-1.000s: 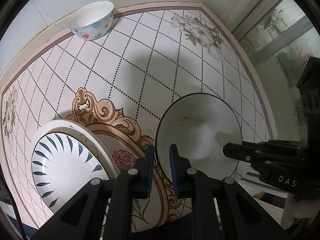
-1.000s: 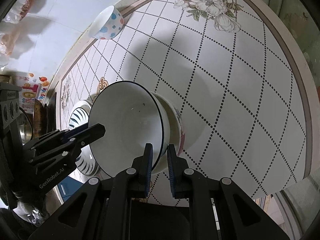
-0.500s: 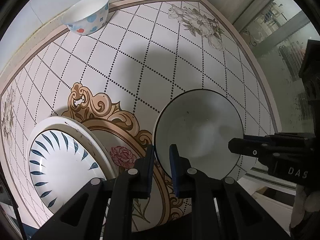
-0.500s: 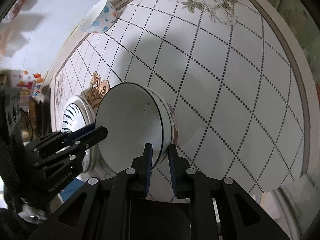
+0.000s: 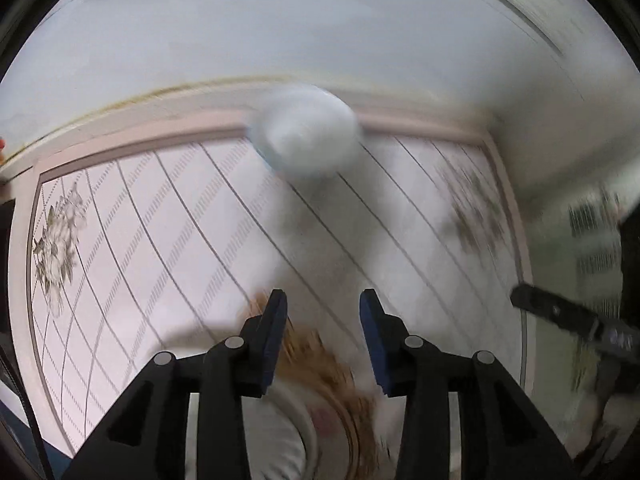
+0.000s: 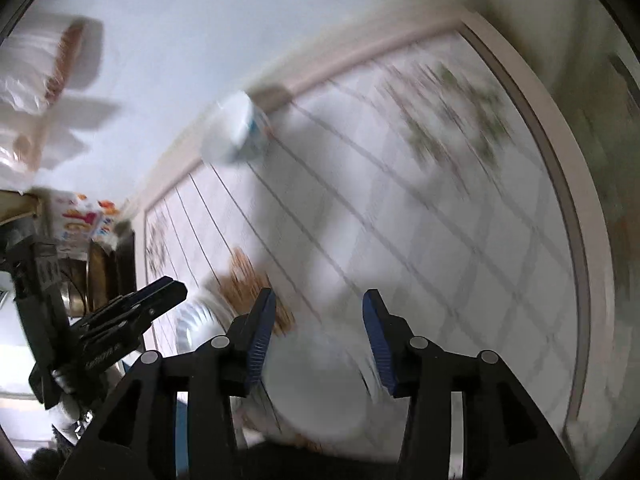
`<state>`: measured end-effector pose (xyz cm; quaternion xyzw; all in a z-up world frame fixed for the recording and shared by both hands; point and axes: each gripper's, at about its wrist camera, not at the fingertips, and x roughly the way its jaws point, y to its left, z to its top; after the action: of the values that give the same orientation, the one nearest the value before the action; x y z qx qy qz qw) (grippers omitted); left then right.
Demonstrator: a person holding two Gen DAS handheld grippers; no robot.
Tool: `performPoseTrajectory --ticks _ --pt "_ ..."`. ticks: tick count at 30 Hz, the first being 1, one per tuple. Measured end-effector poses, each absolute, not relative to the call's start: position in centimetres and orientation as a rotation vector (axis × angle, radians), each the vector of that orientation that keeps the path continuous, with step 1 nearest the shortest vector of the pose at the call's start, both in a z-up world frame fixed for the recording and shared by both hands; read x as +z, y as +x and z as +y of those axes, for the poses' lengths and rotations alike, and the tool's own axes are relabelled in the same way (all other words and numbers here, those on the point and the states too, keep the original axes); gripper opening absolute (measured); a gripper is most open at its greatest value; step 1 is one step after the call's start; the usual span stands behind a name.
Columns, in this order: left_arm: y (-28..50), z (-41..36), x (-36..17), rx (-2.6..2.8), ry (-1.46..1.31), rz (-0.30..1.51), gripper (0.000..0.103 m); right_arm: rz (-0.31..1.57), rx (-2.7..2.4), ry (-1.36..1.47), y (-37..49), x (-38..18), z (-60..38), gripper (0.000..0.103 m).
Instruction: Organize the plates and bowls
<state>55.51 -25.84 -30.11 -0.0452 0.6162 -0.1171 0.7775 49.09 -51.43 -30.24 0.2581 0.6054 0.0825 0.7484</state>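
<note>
Both views are motion-blurred. My left gripper point(image 5: 322, 304) is open and empty above the patterned table point(image 5: 160, 220). The small white dotted bowl point(image 5: 306, 136) stands far ahead at the table's back edge, by the wall. A white plate point(image 5: 280, 420) shows blurred below the left fingers. My right gripper point(image 6: 318, 304) is open and empty. The white dark-rimmed bowl point(image 6: 316, 384) sits on the table just below and between the right fingers. The dotted bowl point(image 6: 236, 132) also shows at the back in the right wrist view. The blue-striped plate point(image 6: 192, 324) lies left of the right gripper.
The left gripper point(image 6: 132, 312) shows at the left of the right wrist view. The right gripper's finger point(image 5: 572, 320) shows at the right of the left wrist view. A white wall point(image 5: 320, 32) backs the table. Bags and packages point(image 6: 52, 72) are at the left.
Both grippers have opened. The right gripper let go of the dark-rimmed bowl, which now rests on the table. Both cameras have swung up and are moving fast.
</note>
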Motion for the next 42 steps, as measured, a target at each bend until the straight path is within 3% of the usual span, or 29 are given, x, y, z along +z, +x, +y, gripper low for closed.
performPoseTrajectory --ticks 8,13,16,17,18,20,31,42 --pt "65.6 -22.9 -35.8 -0.141 -0.299 1.412 0.035 1.303 0.25 0.542 63.8 -33.6 -46.4 0.048" --pt "68.0 -22.9 -39.3 -0.124 -0.344 1.467 0.035 1.362 0.239 0.546 68.6 -37.3 -45.1 0.048" --pt "68.3 -23.2 -39.6 -0.106 -0.3 1.434 0.023 1.406 0.245 0.551 69.6 -39.4 -44.7 0.044" --pt "68.2 -23.5 -39.6 -0.111 -0.279 1.426 0.012 1.415 0.246 0.543 69.9 -39.9 -44.6 0.032" --pt "68.1 -23.7 -39.6 -0.118 -0.265 1.421 0.01 1.421 0.25 0.54 70.0 -40.4 -44.4 0.021" --pt "67.7 -24.3 -39.4 -0.119 -0.231 1.403 0.007 1.403 0.265 0.557 70.0 -40.7 -44.4 0.017" --pt "66.5 -25.1 -38.0 -0.139 -0.164 1.361 0.008 1.374 0.244 0.499 68.3 -39.2 -43.5 0.016" --pt "61.2 -23.8 -32.5 -0.207 -0.123 1.286 0.008 1.32 0.256 0.488 62.7 -34.8 -42.6 0.016"
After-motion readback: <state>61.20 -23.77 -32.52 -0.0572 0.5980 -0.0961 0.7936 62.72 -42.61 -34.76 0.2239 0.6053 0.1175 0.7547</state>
